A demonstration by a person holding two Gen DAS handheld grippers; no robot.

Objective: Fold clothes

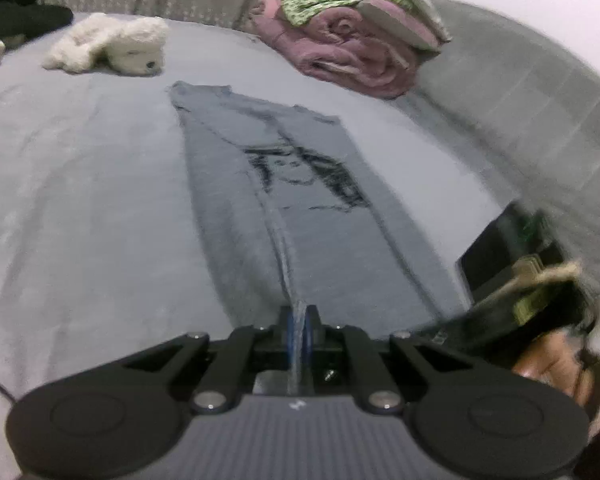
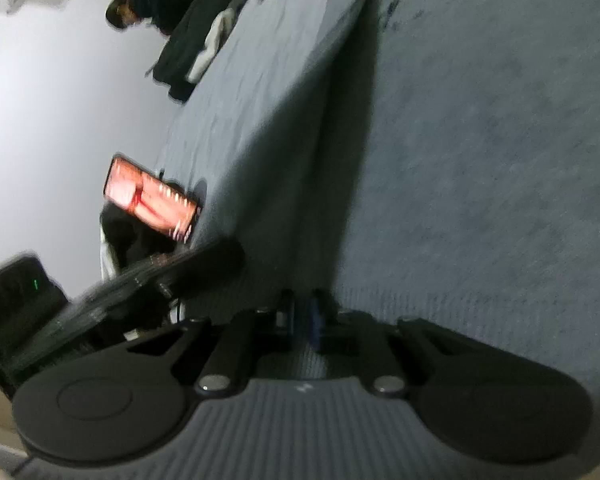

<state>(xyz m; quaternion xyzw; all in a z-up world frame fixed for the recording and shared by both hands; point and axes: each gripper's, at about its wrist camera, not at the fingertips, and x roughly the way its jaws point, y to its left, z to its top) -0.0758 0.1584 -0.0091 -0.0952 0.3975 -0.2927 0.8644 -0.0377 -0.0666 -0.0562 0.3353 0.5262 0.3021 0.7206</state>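
While gray shirt (image 1: 300, 208) lies ahead on bed (image 1: 80, 200) | left tongs (image 1: 299, 322) clenched on hem | right tongs (image 2: 304, 312) likewise

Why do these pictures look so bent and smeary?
Left wrist view: the fisheye lens bulges the bed, and the far pink pile is soft. Right wrist view: tilted, motion-blurred and dim, with the shirt casting a dark shadow and the phone screen glowing smeared.
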